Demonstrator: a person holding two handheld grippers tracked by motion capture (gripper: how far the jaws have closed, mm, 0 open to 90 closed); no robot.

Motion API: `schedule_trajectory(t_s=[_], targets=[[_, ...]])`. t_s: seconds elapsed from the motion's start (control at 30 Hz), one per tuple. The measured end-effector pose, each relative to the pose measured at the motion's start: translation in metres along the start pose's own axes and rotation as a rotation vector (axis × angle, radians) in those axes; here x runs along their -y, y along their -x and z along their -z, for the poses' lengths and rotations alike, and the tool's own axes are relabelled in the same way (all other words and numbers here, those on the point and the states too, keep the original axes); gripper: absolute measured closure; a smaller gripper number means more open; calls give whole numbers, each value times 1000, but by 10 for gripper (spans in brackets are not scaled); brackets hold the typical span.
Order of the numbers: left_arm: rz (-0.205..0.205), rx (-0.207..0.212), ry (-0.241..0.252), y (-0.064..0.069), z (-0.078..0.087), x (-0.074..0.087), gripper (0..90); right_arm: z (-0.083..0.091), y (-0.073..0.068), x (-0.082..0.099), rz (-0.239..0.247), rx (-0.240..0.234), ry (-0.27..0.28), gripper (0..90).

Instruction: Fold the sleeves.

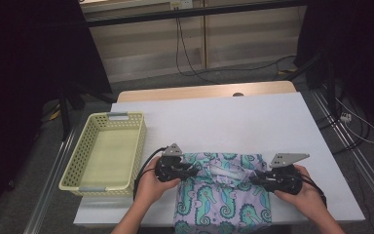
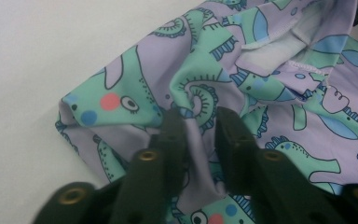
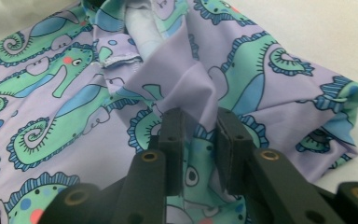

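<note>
Item: seahorse-print garment (image 1: 224, 192), lilac and green, lying on the white table (image 1: 253, 122) between the 2 grippers, near the person's edge.
Left gripper (image 1: 191, 171): jaws nearly together, a ridge of cloth pinched between them.
Right gripper (image 1: 254, 178): likewise, pinching a raised fold.
Yellow basket (image 1: 85, 183): left of the left gripper, apart.
Step, as judged: gripping both sides for folding. Next: lift both together, keeping the tension even.

White table (image 1: 253, 122) — yellow basket (image 1: 85, 151) left, seahorse-print garment (image 1: 224, 195) at near edge.
</note>
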State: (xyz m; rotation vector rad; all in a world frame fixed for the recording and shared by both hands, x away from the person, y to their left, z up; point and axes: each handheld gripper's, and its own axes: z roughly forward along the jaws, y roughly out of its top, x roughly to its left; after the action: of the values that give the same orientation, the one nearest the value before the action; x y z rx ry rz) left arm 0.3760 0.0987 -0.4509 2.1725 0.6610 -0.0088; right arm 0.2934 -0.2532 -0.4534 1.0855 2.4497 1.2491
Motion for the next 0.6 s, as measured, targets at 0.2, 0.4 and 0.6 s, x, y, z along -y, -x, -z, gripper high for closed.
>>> schedule_trajectory(t_s=[0.2, 0.4, 0.6], targets=[[-36, -30, -37, 4, 2, 0, 882, 1, -1, -2, -10, -25, 11, 887], [-44, -13, 7, 9, 20, -3, 887, 17, -7, -9, 8, -25, 69, 894], [-48, 19, 19, 13, 29, -1, 887, 27, -9, -12, 38, -25, 85, 894]])
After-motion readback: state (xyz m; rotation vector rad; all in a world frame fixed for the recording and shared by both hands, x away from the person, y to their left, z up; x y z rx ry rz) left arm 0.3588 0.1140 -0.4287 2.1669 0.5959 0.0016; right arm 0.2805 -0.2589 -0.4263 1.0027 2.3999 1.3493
